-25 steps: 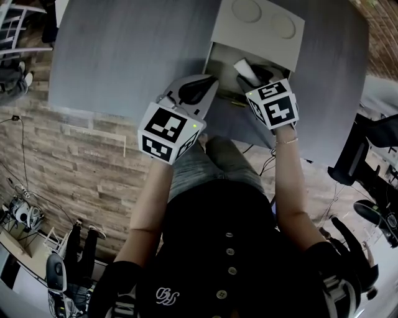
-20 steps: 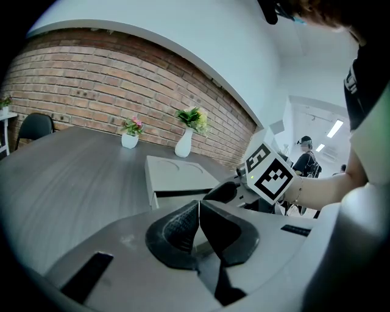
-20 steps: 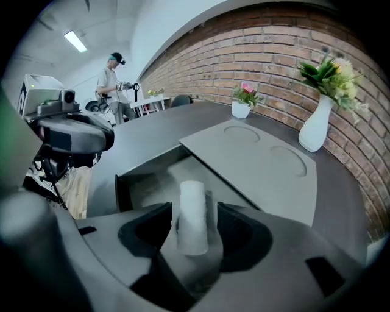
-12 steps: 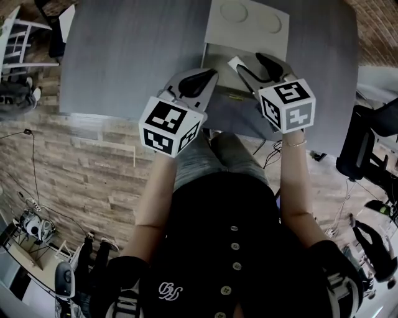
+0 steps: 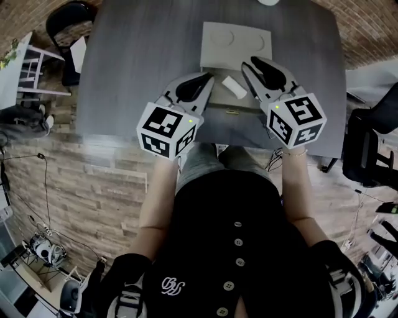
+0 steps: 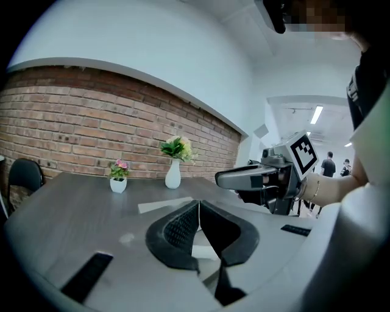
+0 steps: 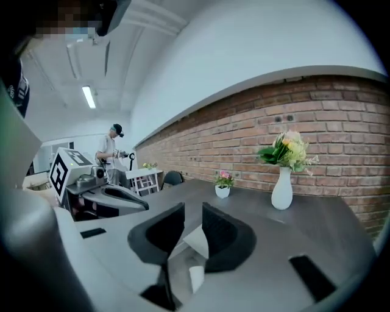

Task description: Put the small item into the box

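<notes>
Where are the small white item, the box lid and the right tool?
small white item (image 5: 234,87), head view, middle of its top face.
box lid (image 5: 239,40), head view, flat panel between its two round marks.
right tool (image 7: 192,212), right gripper view, gap midway between its fingertips.

table (image 5: 137,56) dark grey | box (image 5: 236,40) pale grey | small item (image 5: 234,86) white | left tongs (image 5: 209,77) grey, cube black-white squares

From its own view the left gripper (image 6: 198,207) hides most of the box (image 5: 236,41); the vase (image 5: 268,2) is cut by the head view's top edge; far people (image 6: 329,163) are too small to tell.
</notes>
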Demonstrator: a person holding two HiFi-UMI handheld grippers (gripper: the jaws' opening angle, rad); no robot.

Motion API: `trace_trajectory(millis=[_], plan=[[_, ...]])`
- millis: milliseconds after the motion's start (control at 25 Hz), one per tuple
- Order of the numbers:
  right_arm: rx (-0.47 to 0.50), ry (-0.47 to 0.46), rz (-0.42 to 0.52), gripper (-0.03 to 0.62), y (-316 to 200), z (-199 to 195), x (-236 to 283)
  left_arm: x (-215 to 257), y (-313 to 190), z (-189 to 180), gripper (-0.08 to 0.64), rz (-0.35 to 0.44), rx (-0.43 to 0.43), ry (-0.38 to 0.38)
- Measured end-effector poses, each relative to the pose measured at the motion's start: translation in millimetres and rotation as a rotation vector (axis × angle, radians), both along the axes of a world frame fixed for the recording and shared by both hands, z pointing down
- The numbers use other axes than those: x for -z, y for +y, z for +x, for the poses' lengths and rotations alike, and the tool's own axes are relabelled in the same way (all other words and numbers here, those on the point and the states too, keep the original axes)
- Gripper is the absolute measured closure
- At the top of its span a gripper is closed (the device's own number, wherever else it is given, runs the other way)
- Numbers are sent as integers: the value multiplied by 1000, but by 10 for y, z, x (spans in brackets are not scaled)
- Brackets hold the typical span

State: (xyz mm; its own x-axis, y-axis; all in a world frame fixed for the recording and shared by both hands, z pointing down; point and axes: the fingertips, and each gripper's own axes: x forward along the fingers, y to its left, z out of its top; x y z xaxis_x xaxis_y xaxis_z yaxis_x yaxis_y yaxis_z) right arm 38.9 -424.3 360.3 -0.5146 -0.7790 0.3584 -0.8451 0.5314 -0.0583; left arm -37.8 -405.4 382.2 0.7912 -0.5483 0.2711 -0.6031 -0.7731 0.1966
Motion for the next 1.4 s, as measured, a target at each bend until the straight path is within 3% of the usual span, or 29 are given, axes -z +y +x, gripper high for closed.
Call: trace_trajectory(millis=[200, 480, 1040, 1400], plan=[[-29, -36, 74, 591, 57, 47, 250, 217, -46, 12, 543, 47, 6, 6], [-7, -170, 143, 592, 191, 7, 480, 381, 54, 44, 543, 107, -39, 41], [-27, -170, 143, 591, 349, -64, 349, 197, 185, 101, 543, 85, -78, -20], [-20, -162, 141, 592, 400, -63, 342, 192, 199, 123, 543, 83, -83, -20]])
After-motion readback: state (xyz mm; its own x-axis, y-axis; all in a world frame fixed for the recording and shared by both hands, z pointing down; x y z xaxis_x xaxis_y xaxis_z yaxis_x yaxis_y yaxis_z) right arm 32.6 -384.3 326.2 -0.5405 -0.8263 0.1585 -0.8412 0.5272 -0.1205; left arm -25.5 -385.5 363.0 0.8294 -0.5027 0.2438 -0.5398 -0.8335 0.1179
